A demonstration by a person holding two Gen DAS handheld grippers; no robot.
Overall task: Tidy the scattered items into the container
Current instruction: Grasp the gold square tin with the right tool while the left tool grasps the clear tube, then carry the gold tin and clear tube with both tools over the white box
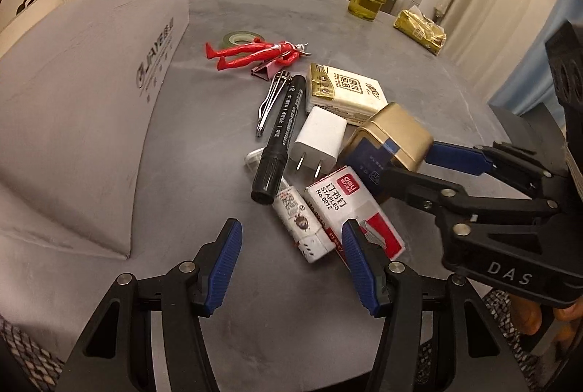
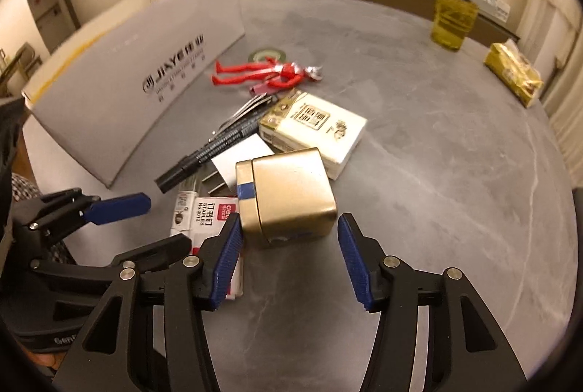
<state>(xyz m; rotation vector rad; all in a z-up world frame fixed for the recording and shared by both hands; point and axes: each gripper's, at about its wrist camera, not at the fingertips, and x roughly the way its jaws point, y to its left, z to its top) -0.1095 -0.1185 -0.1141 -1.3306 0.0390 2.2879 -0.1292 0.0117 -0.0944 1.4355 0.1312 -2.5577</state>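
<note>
Grey stone-look table [image 2: 419, 144] is carrying the scattered items; a sideboard with glassware is running along the far wall. White cardboard box [image 2: 138, 82], printed with a logo, is standing at the table's left side, well apart from both grippers.

Left gripper [image 1: 291, 261] is hovering low over the near edge of the pile with its jaws spread and nothing between them; the staples box [image 1: 349, 206] and a small white printed carton [image 1: 302, 224] are lying just ahead of its blue pads [image 1: 226, 264].

Right gripper [image 2: 289, 257] is also standing wide apart, empty, bracketing the gold tin [image 2: 288, 191]. In the right wrist view the tin is sitting between the fingertips but a gap is showing on the right side; contact on the left pad cannot be told.

Behind the tin, a white charger plug [image 1: 320, 140], a black marker [image 1: 280, 137] and metal tweezers [image 1: 271, 100] are lying side by side, touching or overlapping. A tissue pack [image 1: 346, 93] is resting just beyond the plug. Farther back, a red toy figure [image 1: 255, 55] is lying across a roll of green tape [image 1: 238, 38].

Far right, a yellow glass [image 2: 453, 20] and a gold foil packet [image 2: 512, 73] are sitting apart from the pile.
</note>
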